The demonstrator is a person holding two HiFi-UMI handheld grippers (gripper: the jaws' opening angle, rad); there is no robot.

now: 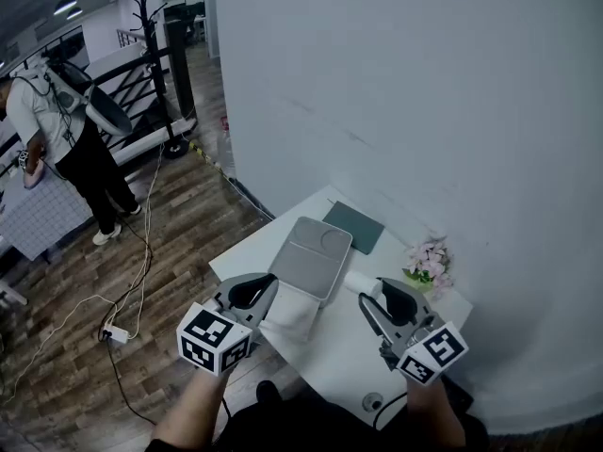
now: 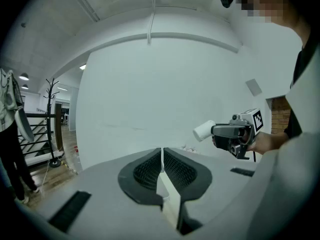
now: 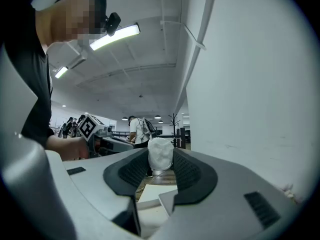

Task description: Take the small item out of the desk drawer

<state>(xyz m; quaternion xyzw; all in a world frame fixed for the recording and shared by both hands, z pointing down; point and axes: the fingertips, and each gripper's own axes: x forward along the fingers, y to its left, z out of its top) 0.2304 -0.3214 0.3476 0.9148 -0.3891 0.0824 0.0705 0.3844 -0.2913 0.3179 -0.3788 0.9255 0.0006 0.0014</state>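
A grey desktop drawer unit (image 1: 313, 255) stands on the small white desk (image 1: 349, 356), and its white drawer (image 1: 290, 316) is pulled out toward me. My right gripper (image 1: 369, 295) hovers above the desk to the right of the unit, shut on a small white roll-shaped item (image 1: 358, 282). In the right gripper view the item (image 3: 160, 151) sits upright between the black pads (image 3: 187, 171). The left gripper view shows the item (image 2: 204, 130) sticking out of the right gripper (image 2: 220, 130). My left gripper (image 1: 268, 283) is raised over the drawer's left side, jaws shut (image 2: 161, 160) with nothing held.
A white wall runs close behind the desk. A dark green mat (image 1: 355, 226) and a small bunch of pink flowers (image 1: 429, 262) lie at the back. On the wooden floor to the left are cables (image 1: 118, 332), a coat rack (image 1: 151, 26) and a standing person (image 1: 66, 149).
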